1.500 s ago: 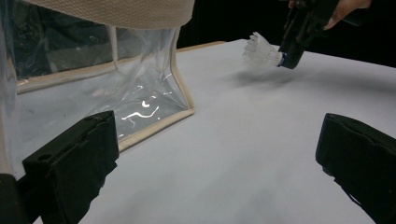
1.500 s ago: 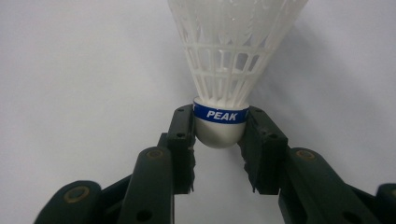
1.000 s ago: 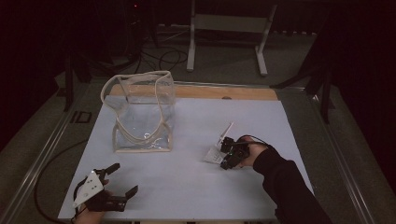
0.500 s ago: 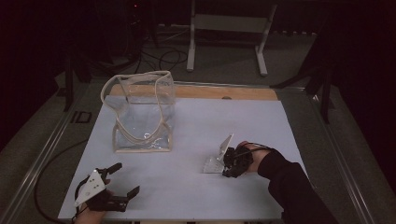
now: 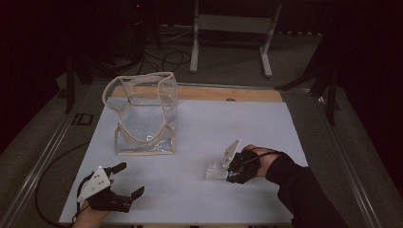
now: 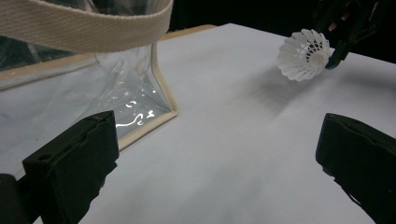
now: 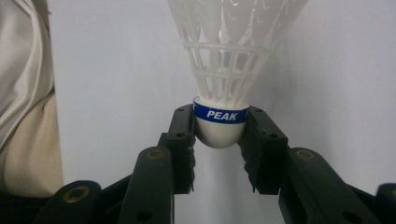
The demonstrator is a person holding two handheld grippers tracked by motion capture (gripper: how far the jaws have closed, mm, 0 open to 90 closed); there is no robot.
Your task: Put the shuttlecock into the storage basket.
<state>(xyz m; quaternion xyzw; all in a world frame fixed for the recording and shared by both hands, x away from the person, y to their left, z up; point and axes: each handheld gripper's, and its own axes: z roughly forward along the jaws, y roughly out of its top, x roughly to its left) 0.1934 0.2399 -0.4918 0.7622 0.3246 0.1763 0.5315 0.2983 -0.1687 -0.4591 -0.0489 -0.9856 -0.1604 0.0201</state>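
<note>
Two fingers [image 7: 184, 140] pinching shuttlecock [image 7: 219, 126] cork

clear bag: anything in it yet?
Looks empty: nothing shows through the clear bag; the shuttlecock is outside, clamped in the right gripper.

A white plastic shuttlecock [image 7: 229, 56] with a lattice skirt and smooth rounded cork. A glossy clear plastic bag [image 5: 145, 118] edged in woven beige cloth. Matt white worktop [image 5: 199, 128]. Matt black plastic right hand-held gripper [image 7: 219, 140].
</note>
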